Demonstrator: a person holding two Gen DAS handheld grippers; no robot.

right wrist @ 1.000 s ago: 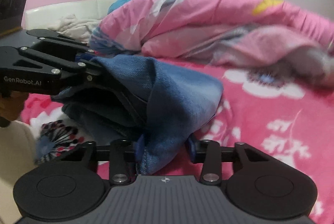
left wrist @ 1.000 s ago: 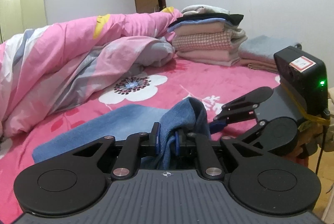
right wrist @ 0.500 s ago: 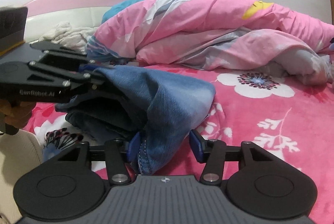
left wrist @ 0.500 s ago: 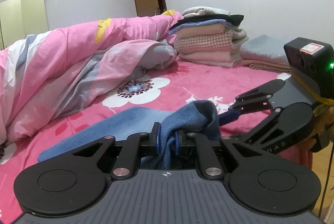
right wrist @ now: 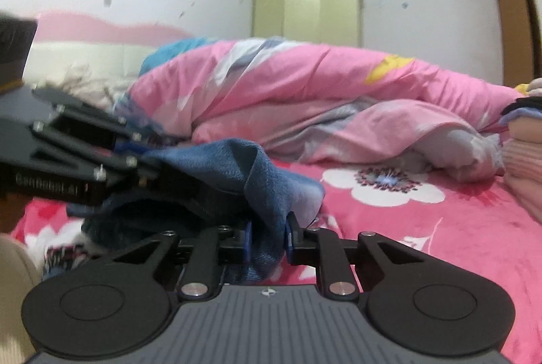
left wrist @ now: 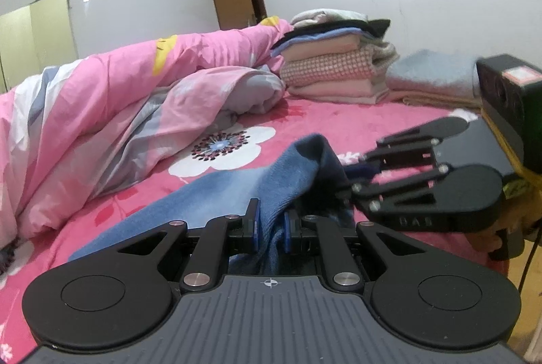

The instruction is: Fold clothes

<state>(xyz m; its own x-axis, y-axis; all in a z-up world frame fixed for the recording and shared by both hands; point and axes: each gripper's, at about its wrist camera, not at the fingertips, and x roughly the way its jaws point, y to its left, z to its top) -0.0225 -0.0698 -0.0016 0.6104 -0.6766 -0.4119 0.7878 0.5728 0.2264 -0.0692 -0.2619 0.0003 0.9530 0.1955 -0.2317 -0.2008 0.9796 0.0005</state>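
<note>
On a bed covered by a bright pink sheet printed with large white flowers (left wrist: 321, 123), a rumpled pink quilt with grey and white patches (left wrist: 111, 113) lies bunched along the left, likely pushed aside to leave bare sheet for folding. In front of it, near the bed's front edge, a soft blue denim-like garment, pale on its flat part and darker where it is lifted (left wrist: 237, 191), lies partly spread on the sheet. The left black two-finger gripper with blue pads (left wrist: 270, 225) is clamped tight on a fold of this garment, raising one edge into a peak; holding it up this way probably keeps the layers together and gives the other hand something to pull against. Just to the right, the right black two-finger gripper (right wrist: 267, 237), seen from its own camera, has just been closing, and its pads now pinch another bunch of the same blue cloth, close beside the left gripper's hold. With both grips so near each other, the person seems to be gathering an edge or corner before carrying it over for a fold. Farther right, at the back of the bed against the wall, a neat stack of folded clothes in pink, cream and dark tones (left wrist: 335, 65) sits beside a folded pale blue blanket (left wrist: 433, 76), seemingly the pile for finished pieces.
</note>
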